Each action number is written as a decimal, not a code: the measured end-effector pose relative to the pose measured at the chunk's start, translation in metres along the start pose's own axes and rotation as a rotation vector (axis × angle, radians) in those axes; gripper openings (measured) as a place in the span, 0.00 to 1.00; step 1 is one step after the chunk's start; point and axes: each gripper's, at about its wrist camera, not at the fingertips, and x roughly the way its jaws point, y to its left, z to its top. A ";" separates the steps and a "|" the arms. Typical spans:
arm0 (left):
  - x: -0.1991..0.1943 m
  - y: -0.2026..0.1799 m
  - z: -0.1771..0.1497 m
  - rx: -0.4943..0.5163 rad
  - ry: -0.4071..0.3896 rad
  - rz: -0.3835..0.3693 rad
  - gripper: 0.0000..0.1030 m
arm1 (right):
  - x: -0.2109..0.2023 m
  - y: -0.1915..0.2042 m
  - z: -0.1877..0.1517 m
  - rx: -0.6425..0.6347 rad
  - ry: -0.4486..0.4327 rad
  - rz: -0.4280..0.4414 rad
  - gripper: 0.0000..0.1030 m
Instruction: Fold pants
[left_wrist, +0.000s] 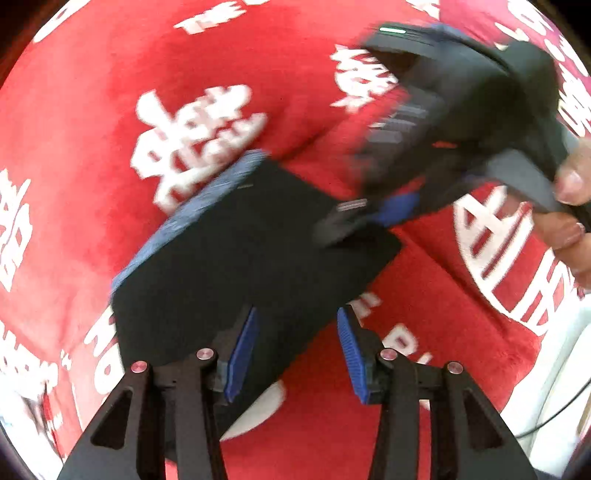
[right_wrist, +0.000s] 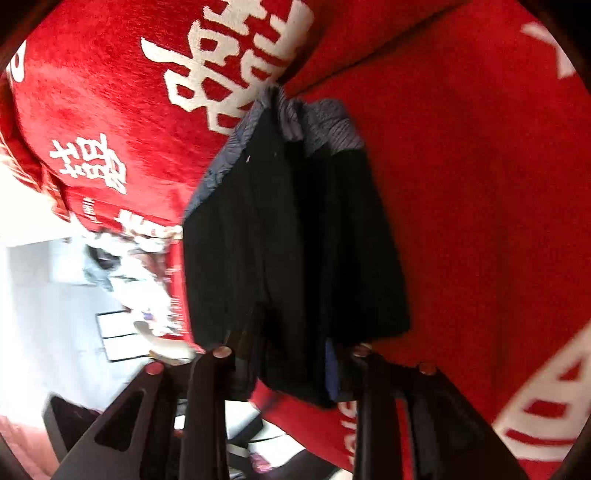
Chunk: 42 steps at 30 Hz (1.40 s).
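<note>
Left claw (left_wrist: 295, 354) sits at the bottom of its view, open wide, with the near end of the dark pants (left_wrist: 236, 258) between its blue pads (left_wrist: 242, 354). From there the folded pants stretch up and left across the red blanket (left_wrist: 92, 147). Farther off, at the upper right, the right claw (left_wrist: 354, 218) touches the far edge; whether it grips is too blurry to tell.

Matt cloth on plush pile

Pants (left_wrist: 236, 251): matt black cloth, ribbed grey waistband. Blanket (left_wrist: 92, 110): fuzzy red pile. Pads (left_wrist: 242, 354): ridged blue rubber.
</note>
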 end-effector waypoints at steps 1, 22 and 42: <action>-0.002 0.011 -0.006 -0.035 0.004 0.026 0.56 | -0.010 0.003 -0.002 -0.012 -0.012 -0.058 0.32; 0.077 0.163 -0.084 -0.642 0.299 -0.090 1.00 | 0.032 0.062 -0.012 -0.229 -0.026 -0.462 0.43; -0.087 0.128 -0.071 -0.393 0.170 -0.127 1.00 | 0.002 0.118 -0.106 -0.117 0.081 -0.486 0.79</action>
